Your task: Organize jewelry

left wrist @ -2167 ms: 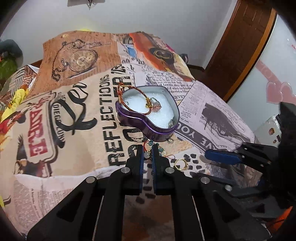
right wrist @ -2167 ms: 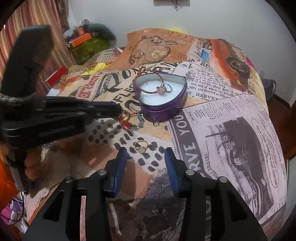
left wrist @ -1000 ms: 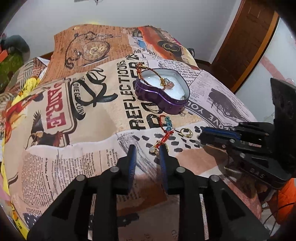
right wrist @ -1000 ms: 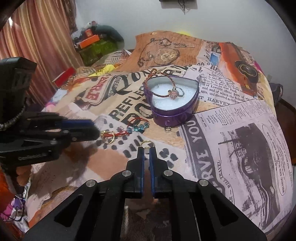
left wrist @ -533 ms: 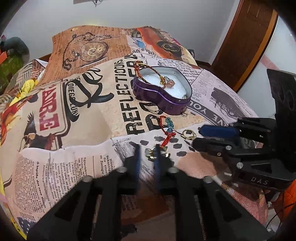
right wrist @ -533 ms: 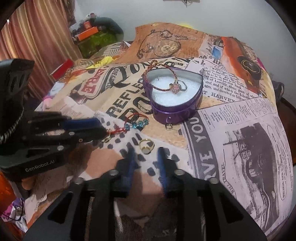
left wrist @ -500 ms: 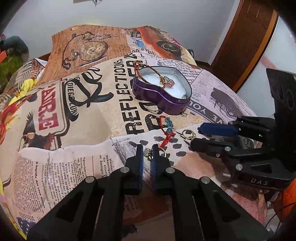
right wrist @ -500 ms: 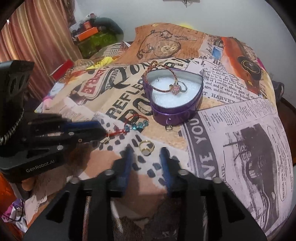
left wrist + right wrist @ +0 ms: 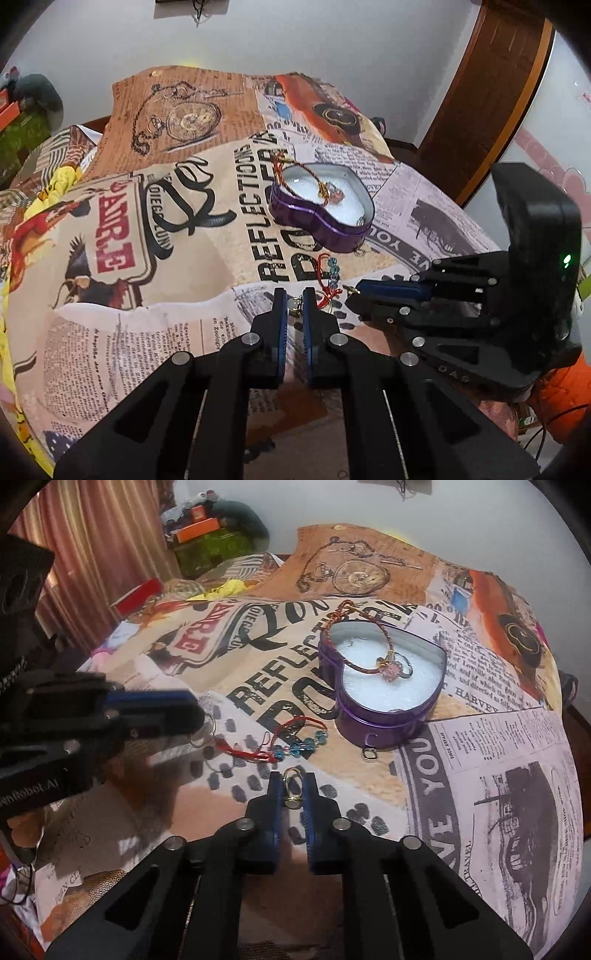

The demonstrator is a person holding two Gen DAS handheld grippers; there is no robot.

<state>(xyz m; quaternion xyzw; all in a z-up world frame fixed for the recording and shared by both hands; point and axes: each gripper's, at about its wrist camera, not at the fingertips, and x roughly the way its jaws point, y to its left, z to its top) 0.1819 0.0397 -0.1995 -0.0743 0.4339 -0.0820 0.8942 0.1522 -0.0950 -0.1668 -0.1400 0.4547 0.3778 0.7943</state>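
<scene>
Ring (image 9: pixel 292 786), thin gold loop, between fingers (image 9: pixel 274 794)

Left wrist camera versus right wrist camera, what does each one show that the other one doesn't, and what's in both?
Only the left wrist view shows the brown door and the right gripper seen from the side.

Only the right wrist view shows the striped curtain, the green box behind the bed, and the gold ring clearly, standing between the right gripper's fingers.

Both show the purple heart tin with a braided bracelet draped over its rim, the red cord bracelet with blue beads on the printed bedspread, and the left gripper closed on that bracelet's metal rings.
</scene>
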